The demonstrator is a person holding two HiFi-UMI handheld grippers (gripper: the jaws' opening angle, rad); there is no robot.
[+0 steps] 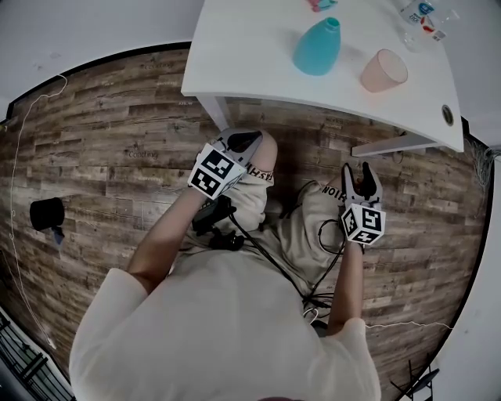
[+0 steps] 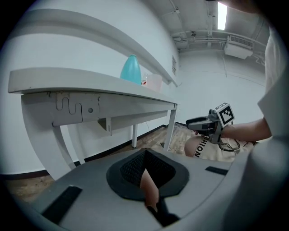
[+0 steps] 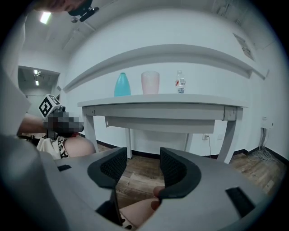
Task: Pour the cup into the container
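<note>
The left gripper (image 1: 244, 141), pressed together, and the right gripper (image 1: 357, 171), spread and empty, are being held below the tabletop (image 1: 243, 55), its edge being risked in any rise toward the cup (image 1: 383, 70) standing beside the container (image 1: 318, 47).

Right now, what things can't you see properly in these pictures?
- Inside of the pink cup: too small to tell in the head view. Both gripper views look up from below the table, so the cup's own wall hides what is inside.
- Water bottle: cut off by the head view's top edge. Its label is too small to read in the right gripper view.
- Small pink and teal thing: mostly cut off by that same edge.
</note>
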